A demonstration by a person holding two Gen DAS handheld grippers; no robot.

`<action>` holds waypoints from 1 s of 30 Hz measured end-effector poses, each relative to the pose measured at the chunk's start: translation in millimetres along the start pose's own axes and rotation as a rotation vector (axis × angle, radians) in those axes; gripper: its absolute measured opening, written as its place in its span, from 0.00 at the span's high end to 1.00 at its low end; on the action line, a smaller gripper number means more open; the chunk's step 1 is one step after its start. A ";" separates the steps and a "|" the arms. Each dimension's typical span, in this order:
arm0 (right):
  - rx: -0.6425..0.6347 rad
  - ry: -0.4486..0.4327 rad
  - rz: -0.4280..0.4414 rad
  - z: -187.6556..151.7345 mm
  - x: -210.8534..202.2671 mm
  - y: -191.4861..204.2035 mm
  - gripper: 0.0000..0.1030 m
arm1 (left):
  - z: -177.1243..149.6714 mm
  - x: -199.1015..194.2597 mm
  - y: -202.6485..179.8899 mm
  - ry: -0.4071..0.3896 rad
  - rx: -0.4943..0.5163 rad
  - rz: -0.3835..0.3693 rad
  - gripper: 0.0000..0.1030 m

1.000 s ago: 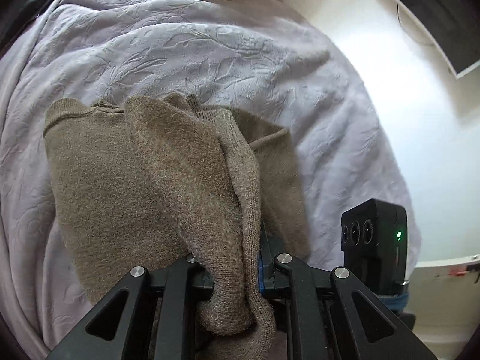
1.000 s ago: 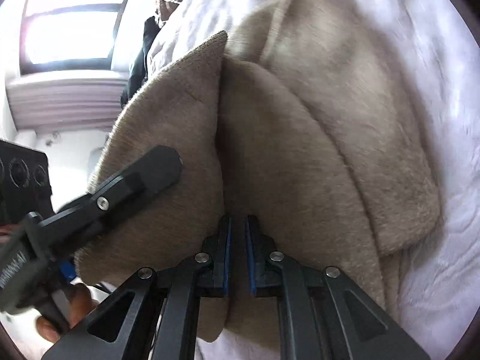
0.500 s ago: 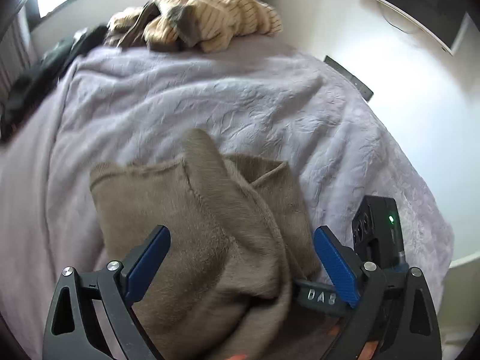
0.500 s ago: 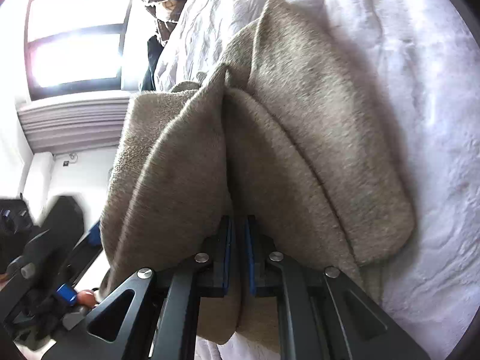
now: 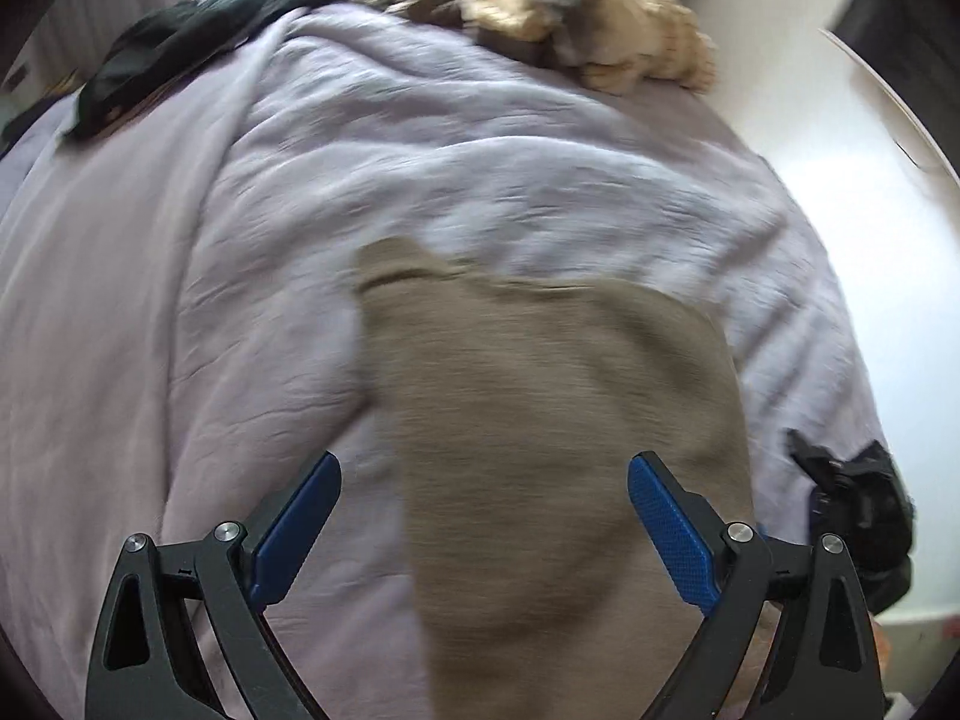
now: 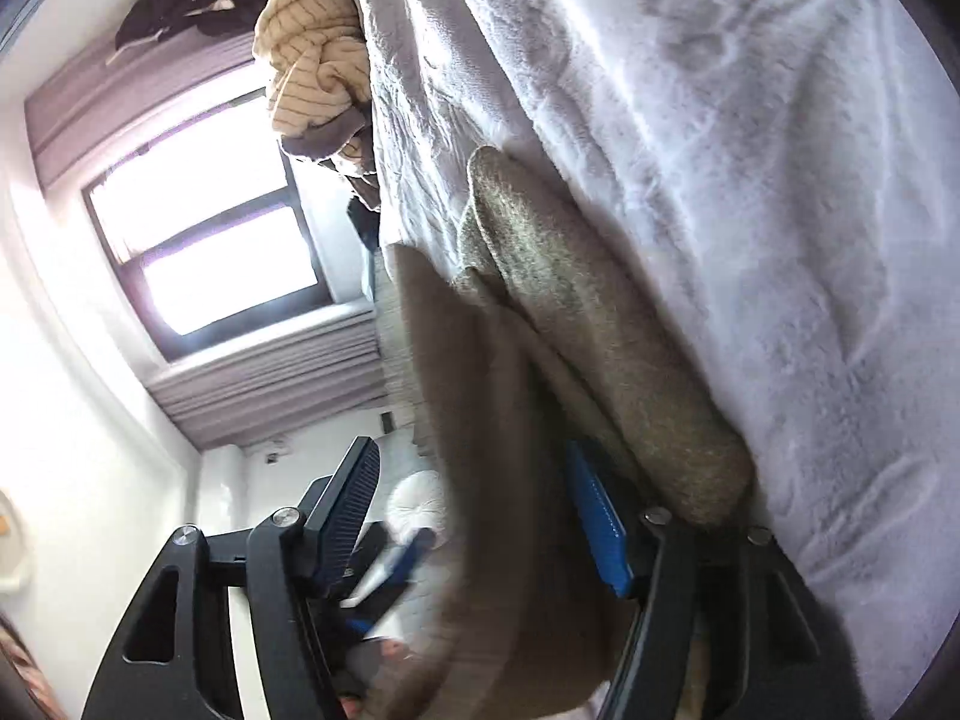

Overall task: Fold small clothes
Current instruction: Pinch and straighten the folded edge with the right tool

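Sweater (image 5: 552,420) cloth lay directly ahead of the left gripper (image 5: 480,516), whose jaws stood wide and clear of the knit, pointing steeply down at it. Its long axis ran straight away from that gripper across the bed (image 5: 180,300). The right gripper (image 6: 480,516), jaws opening with a fold between them, sat at the garment's side edge.

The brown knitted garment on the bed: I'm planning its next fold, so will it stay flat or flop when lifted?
The brown knitted garment probably flops: it drapes in soft rounded folds. Likely light. Its fuzzy knit should grip the lilac textured bedspread, not slide.
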State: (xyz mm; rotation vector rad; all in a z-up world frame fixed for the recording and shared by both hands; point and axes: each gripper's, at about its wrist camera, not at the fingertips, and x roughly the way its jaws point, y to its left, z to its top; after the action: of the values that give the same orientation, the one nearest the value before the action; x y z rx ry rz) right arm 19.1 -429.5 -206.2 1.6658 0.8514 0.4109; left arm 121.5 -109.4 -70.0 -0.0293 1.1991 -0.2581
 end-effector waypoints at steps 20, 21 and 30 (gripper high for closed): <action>-0.554 0.097 -0.485 -8.6 27.7 95.7 0.86 | -17.6 32.4 -2.6 0.007 0.109 0.089 0.06; -0.499 0.088 -0.518 -1.5 22.9 76.5 0.86 | -20.4 42.0 -5.4 0.018 0.123 0.103 0.06; -0.445 0.048 -0.655 4.4 2.1 52.8 0.76 | -28.2 46.8 10.4 0.063 0.080 0.071 0.06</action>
State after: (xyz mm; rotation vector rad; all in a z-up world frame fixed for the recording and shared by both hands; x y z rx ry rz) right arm 40.1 -435.0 -157.8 0.9049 1.1832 0.1623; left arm 113.1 -106.1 -124.9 0.0916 1.2490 -0.2453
